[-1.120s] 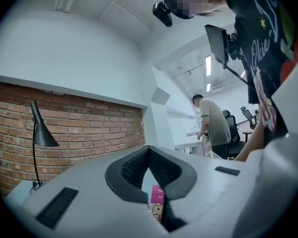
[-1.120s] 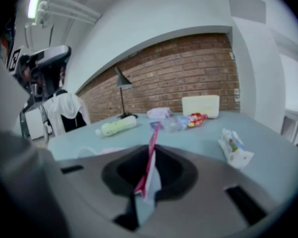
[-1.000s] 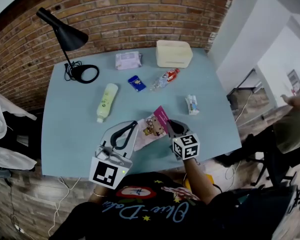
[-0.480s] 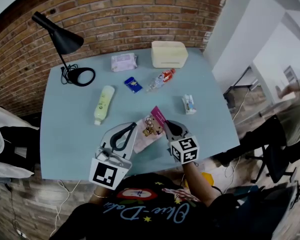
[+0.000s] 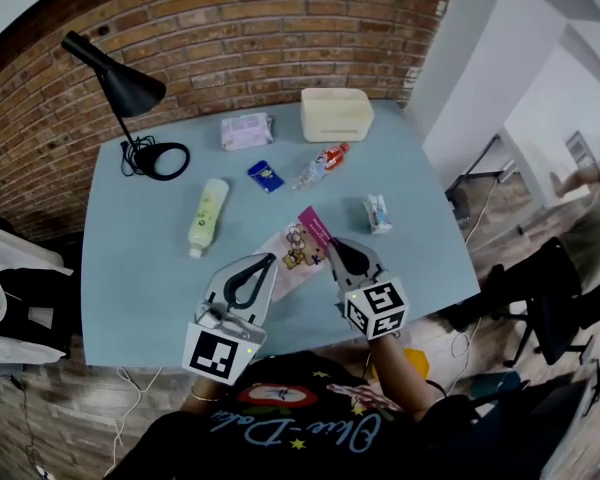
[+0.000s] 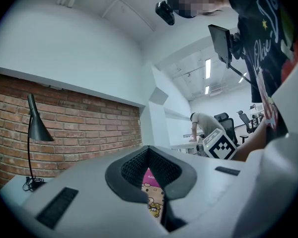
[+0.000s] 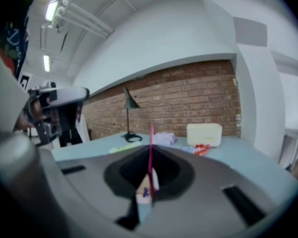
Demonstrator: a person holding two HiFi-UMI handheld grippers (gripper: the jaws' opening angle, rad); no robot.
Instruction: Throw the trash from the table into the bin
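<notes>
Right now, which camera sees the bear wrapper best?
The head view: the wrapper shows its printed face there. The left gripper view catches just a sliver between the jaws; the right gripper view sees only its pink edge.

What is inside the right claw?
A pink wrapper with cartoon bears, pinched edge-on in the shut right claw. The strip it grips is covered.

An office: swivel chairs [image 6: 225, 119] under ceiling strip lights [image 6: 207, 67], a brick wall [image 5: 230, 38], a desk lamp [image 5: 130, 88] on the counter [image 5: 140, 268].
</notes>
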